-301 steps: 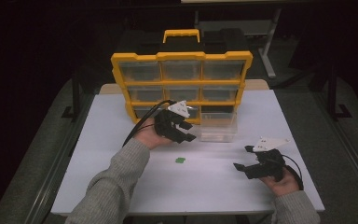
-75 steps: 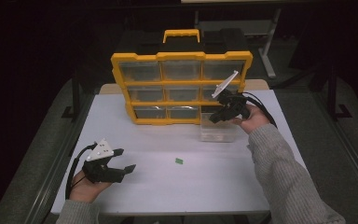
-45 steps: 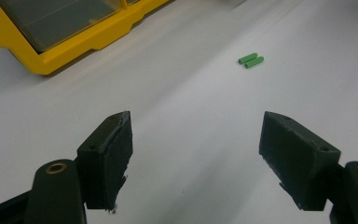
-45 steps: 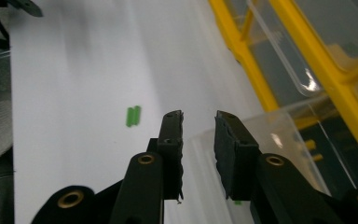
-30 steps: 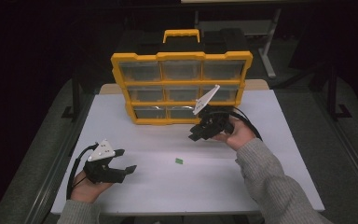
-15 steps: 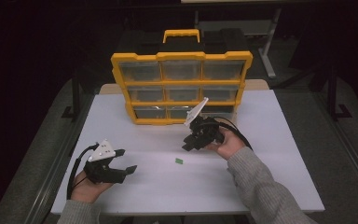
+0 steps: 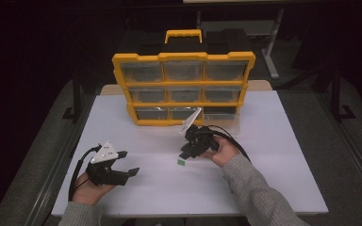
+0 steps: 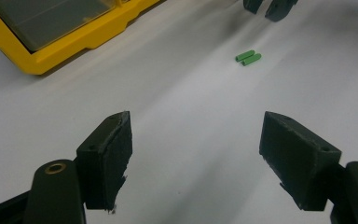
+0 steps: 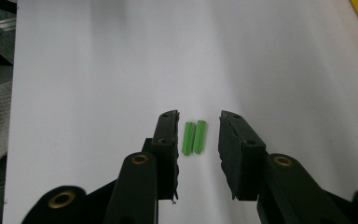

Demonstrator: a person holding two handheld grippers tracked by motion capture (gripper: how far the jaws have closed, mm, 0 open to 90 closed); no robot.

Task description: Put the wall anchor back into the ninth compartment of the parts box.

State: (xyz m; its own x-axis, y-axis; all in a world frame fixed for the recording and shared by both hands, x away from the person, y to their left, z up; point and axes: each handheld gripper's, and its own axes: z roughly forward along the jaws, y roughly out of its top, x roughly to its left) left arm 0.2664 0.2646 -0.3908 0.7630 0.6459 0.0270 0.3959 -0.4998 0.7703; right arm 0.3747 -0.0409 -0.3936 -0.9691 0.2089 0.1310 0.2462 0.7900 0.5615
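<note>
A person sits at a white table [image 7: 264, 179] with a two-jaw gripper in each hand. The right gripper [image 7: 185, 153] points down and to the left at two small green plugs [image 7: 181, 162] lying on the bare tabletop near its middle, in front of a yellow organizer box [image 7: 184, 89]. In the right gripper view the jaws straddle the green plugs [image 9: 194, 137], one black pad on each side with a narrow gap either way. The pads are apart from the plugs and not pressing, so the gripper is open with nothing held. That placement suggests the jaws are lined up to pinch both plugs at once.

The left gripper [image 7: 122, 167] rests low near the table's front left corner, well apart from the plugs. Its jaws stand wide and empty in the left gripper view, likely parked out of the way while the right hand works.

The plugs [image 8: 248, 57] are two short, bright green, ribbed cylinders, lying side by side and touching. They look like plastic wall anchors.

The organizer stands upright at the back of the table with three rows of clear drawers. Its bottom right slot looks dark and empty, and a clear drawer [image 7: 226, 126] seems to sit on the table just in front of it, probably waiting for the plugs.
</note>
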